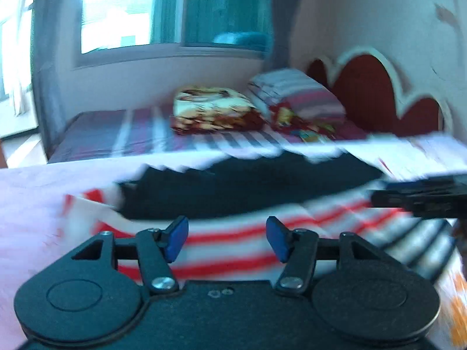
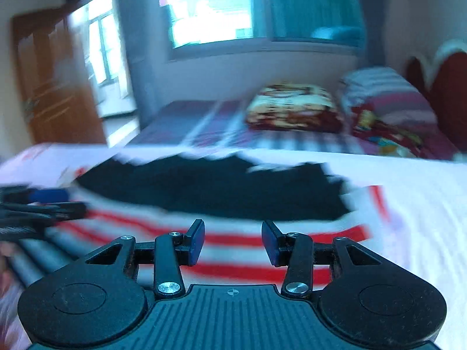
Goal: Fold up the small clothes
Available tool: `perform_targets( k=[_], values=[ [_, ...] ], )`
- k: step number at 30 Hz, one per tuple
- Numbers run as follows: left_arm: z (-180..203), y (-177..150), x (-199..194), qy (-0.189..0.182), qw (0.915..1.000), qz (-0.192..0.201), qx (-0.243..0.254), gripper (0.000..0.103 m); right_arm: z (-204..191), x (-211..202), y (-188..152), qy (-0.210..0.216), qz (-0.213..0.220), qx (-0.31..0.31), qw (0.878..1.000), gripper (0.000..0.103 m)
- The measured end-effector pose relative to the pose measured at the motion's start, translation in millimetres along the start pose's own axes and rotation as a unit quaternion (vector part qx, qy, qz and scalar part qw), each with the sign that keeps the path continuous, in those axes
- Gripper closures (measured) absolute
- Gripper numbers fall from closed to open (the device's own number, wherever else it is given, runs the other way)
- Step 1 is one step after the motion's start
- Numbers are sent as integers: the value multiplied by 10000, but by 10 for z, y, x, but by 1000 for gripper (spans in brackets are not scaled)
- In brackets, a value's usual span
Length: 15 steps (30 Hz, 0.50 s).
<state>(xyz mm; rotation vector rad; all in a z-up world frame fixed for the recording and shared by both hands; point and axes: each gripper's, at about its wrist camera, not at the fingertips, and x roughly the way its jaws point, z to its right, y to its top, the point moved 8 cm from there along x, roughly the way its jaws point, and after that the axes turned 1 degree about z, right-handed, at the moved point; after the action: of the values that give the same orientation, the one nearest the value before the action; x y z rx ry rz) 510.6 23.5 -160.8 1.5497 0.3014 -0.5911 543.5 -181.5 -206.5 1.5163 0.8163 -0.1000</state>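
Note:
A small garment with red and white stripes (image 1: 233, 242) and a dark navy upper part (image 1: 248, 186) lies flat on a white cloth-covered surface (image 1: 35, 192). It also shows in the right wrist view, stripes (image 2: 233, 239) and dark part (image 2: 219, 186). My left gripper (image 1: 227, 237) is open and empty, just above the striped part. My right gripper (image 2: 232, 240) is open and empty over the same stripes. Each gripper shows at the edge of the other's view, the right one (image 1: 423, 195) and the left one (image 2: 35, 207). Both views are motion-blurred.
Behind the surface stands a bed with a striped sheet (image 1: 131, 134), a folded patterned blanket (image 1: 213, 108) and pillows (image 1: 297, 93) by a red headboard (image 1: 364, 93). A window (image 1: 131, 8) is behind. A wooden door (image 2: 49, 81) stands at the left.

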Motion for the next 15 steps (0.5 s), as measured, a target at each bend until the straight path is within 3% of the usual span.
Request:
perform_targets(
  k=[3, 6, 9, 11, 14, 15],
  values=[
    [241, -208, -4, -12, 9998, -120, 164, 45, -237, 48, -176, 46, -219, -164, 9996, 59],
    [101, -257, -67, 59, 9999, -80, -37, 42, -200, -49, -279, -216, -207, -447, 9986, 59],
    [-293, -346, -188, 542, 9980, -182, -257, 42, 191, -198, -404, -714, -316, -157, 9968, 59],
    [-515, -423, -307, 550, 9968, -195, -554, 42, 416, -333, -476, -802, -430, 152, 9957, 59],
    [-523, -383, -452, 813, 9953, -268, -455, 45, 400, -547, -435, -857, -290, 343, 9953, 59],
    [-443, -352, -501, 737, 9955, -205, -554, 45, 317, -602, -399, -780, -212, 406, 9959, 59]
  ],
)
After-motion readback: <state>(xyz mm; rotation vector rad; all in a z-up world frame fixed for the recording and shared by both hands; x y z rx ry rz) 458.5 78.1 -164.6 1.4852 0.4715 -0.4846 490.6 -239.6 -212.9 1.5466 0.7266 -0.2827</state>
